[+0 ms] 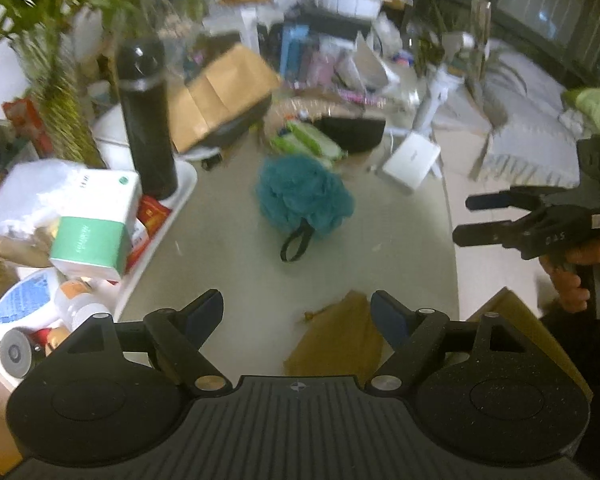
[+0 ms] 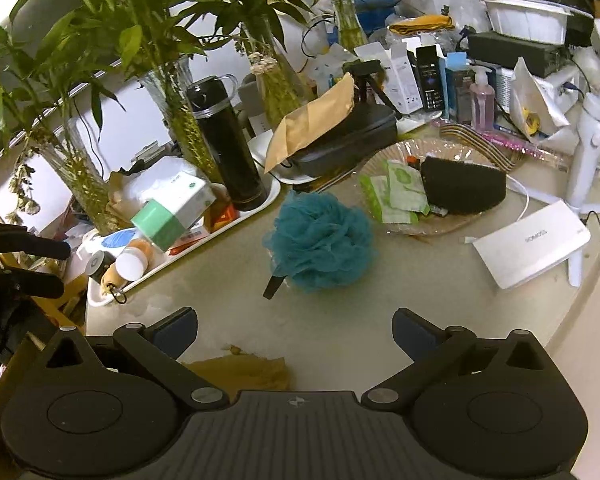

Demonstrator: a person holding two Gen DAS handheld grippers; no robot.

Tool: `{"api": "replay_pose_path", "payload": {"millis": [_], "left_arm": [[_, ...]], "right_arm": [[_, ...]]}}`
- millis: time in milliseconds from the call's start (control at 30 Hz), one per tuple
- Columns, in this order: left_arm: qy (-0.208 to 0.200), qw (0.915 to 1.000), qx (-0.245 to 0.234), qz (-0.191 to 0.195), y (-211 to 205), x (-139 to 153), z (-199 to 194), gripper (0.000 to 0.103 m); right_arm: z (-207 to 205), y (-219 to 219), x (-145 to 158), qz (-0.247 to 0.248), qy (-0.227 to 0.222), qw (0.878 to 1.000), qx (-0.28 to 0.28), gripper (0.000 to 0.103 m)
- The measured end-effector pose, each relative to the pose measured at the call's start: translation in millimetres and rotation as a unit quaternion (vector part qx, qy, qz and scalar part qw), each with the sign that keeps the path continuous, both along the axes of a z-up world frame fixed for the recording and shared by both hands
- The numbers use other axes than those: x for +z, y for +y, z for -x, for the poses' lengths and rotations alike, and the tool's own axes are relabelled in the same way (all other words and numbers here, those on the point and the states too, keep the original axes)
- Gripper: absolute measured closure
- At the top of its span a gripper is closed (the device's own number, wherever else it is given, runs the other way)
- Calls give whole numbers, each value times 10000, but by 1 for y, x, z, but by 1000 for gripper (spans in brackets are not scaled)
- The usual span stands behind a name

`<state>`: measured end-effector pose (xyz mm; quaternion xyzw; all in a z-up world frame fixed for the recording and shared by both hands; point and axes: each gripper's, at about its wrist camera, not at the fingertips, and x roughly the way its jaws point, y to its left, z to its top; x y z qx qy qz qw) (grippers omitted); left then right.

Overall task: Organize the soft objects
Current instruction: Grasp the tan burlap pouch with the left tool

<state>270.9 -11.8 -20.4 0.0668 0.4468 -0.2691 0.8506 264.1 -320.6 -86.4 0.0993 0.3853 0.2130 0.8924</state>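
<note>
Two soft things lie in your reach, and neither is held yet. Starting at the left, the white tray (image 2: 266,204) keeps the hard clutter together: the black flask (image 2: 226,146) stands upright on it, with a green-and-white box (image 2: 172,210) leaning among bottles beside it. That grouping suggests you need touch none of it.

Your left gripper (image 1: 296,312) hovers low over the table (image 2: 420,280) with its tongs spread wide and nothing between them. Just ahead of it lies a crumpled tan cloth (image 1: 338,344), flat on the surface at the near edge; the wide spread probably suits gathering such a limp piece.

Further toward the middle, the teal bath pouf (image 2: 322,242) sits alone on bare tabletop, its black loop (image 2: 274,282) trailing toward you. It is well apart from both grippers, and the loop offers an easy pinch if the mesh proves too springy.

Beyond it to the right, a glass dish (image 2: 380,160) holds green sachets and a dark pouch (image 2: 462,186), which looks like a likely home for soft items, though I cannot be sure. A white box (image 2: 534,242) lies nearer the edge.

Your right gripper (image 2: 294,328) is also wide and empty, aimed at the pouf.
</note>
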Motion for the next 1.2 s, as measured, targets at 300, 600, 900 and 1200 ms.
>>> {"api": "replay_pose_path", "payload": {"millis": [300, 600, 900, 1200], "left_arm": [[892, 9916, -741, -579, -42, -43, -60, 30], [1667, 9660, -1429, -1368, -88, -114, -88, 50], [2240, 9400, -1866, -1772, -108, -153, -82, 70], [1988, 9390, -1764, -2182, -108, -160, -78, 99]], "right_arm": [[-13, -4, -26, -127, -175, 9997, -143, 0], [-18, -17, -49, -477, -58, 9980, -421, 0], [-17, -22, -51, -624, -3, 9970, -449, 0], [-18, -22, -53, -761, 82, 9960, -462, 0]]}}
